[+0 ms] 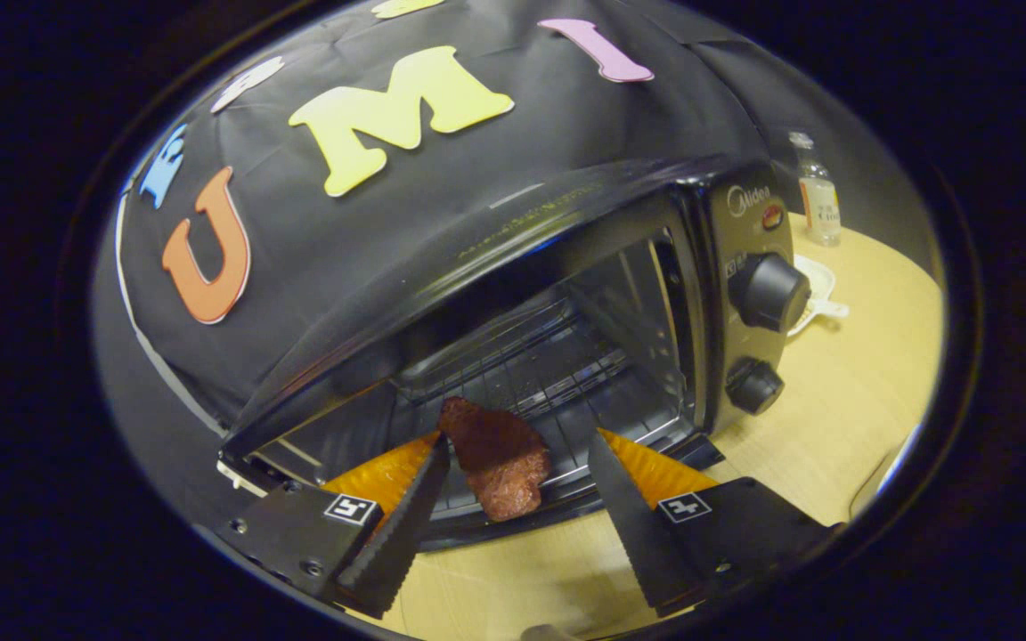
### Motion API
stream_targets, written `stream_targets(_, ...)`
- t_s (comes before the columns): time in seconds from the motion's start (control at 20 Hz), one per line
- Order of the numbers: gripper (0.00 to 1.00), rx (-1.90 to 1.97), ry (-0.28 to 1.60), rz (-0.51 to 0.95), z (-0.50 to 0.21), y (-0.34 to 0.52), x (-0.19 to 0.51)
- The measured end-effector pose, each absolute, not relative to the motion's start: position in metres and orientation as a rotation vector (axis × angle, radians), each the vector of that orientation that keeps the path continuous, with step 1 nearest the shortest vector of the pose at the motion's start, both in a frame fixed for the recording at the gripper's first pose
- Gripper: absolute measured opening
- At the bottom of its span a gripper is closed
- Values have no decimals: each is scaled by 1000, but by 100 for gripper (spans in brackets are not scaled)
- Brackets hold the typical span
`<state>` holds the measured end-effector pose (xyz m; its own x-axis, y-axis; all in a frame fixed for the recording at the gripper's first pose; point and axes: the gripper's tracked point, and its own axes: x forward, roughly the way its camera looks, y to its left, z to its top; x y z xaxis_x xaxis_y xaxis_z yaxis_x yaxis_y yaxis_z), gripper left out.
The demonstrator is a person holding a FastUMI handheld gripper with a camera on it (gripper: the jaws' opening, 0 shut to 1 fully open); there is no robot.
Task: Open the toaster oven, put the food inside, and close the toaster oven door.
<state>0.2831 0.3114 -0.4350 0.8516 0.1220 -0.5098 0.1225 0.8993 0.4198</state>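
Hand-held gripper (pixel 517 445) spread, meat (pixel 495 458) in toaster oven (pixel 566 267)

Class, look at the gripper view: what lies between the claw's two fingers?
In the gripper view, the piece of food lies between the open claw's fingers, near the left one, on the rack at the toaster oven's mouth.

Your gripper (pixel 517 450) has two black fingers (pixel 397 525) with toothed inner edges, orange backing behind each, black screwed plates, and a square black-and-white marker (pixel 350 509) on each.
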Motion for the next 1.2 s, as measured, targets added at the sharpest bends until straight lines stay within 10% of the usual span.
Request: stream_targets(1.2, 100, -75, 571, 185, -340, 230, 36)
